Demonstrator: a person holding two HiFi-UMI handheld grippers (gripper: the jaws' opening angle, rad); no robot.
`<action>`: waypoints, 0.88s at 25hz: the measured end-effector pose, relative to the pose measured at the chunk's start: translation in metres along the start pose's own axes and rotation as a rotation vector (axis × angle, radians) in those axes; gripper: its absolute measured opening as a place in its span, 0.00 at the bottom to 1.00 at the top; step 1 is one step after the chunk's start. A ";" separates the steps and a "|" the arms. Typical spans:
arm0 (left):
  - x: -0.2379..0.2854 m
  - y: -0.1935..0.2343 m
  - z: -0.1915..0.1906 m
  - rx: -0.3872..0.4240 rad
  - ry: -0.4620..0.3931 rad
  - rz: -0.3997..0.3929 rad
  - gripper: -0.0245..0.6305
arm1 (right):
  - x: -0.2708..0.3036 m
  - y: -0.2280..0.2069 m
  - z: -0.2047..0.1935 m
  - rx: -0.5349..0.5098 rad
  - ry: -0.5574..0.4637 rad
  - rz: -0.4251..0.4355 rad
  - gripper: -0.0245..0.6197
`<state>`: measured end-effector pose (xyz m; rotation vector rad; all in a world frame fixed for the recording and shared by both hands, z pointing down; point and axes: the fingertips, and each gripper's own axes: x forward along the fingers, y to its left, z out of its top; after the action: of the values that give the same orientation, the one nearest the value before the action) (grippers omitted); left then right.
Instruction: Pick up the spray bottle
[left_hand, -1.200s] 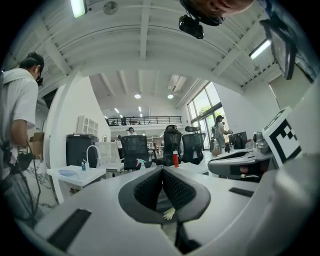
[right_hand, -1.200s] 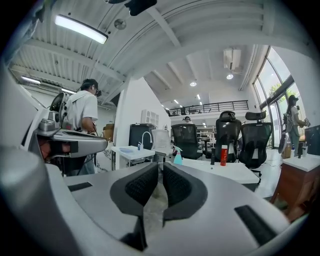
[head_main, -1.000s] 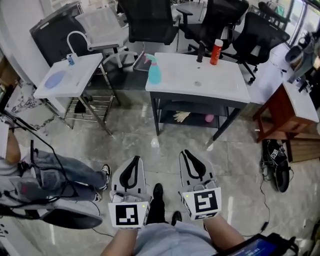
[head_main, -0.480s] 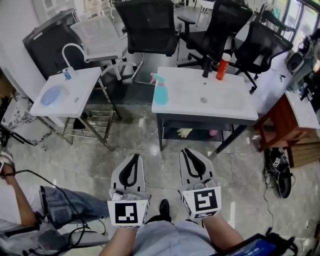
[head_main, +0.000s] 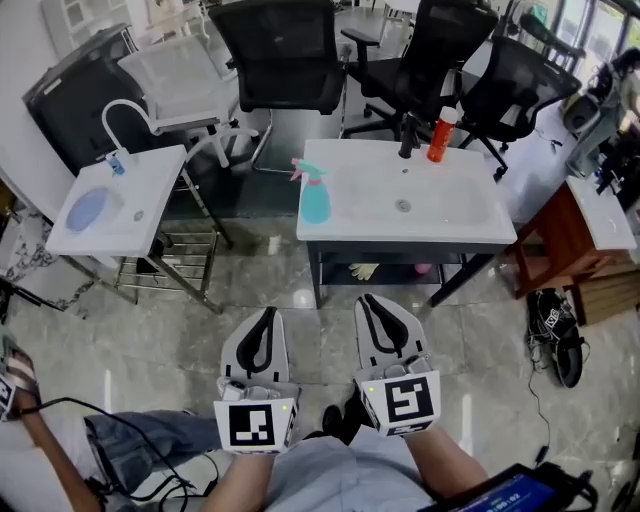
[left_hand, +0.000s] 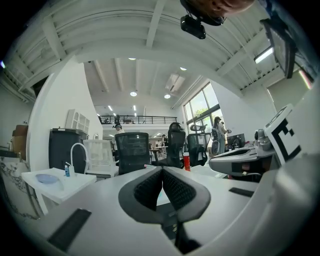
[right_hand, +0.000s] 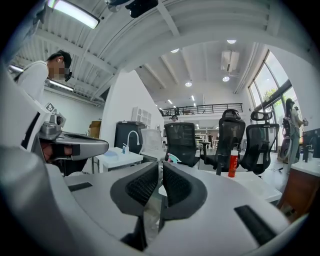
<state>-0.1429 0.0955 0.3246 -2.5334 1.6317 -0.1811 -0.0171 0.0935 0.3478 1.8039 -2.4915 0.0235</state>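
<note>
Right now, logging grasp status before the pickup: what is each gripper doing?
Left gripper: closed, holding nothing.
Right gripper: closed to a slit, holding nothing.

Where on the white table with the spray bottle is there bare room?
The white sink-top table is bare across its middle and right, from the teal plastic spray bottle at its left edge to the right rim, save a small drain. It is crowded at the back: a black tap beside a red bottle.

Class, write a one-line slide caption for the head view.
The left gripper and right gripper face a white table bearing a teal spray bottle and a red bottle.
</note>
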 end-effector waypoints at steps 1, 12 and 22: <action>0.006 -0.001 -0.003 -0.002 0.005 -0.006 0.06 | 0.005 -0.004 -0.002 0.004 -0.001 -0.007 0.10; 0.088 0.007 -0.026 -0.019 0.078 -0.004 0.06 | 0.078 -0.048 -0.026 0.046 0.052 0.016 0.10; 0.193 0.025 -0.025 0.019 0.124 0.057 0.06 | 0.176 -0.106 -0.021 0.058 0.031 0.101 0.11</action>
<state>-0.0903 -0.0913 0.3515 -2.5046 1.7348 -0.3529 0.0295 -0.1052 0.3764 1.6831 -2.5837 0.1291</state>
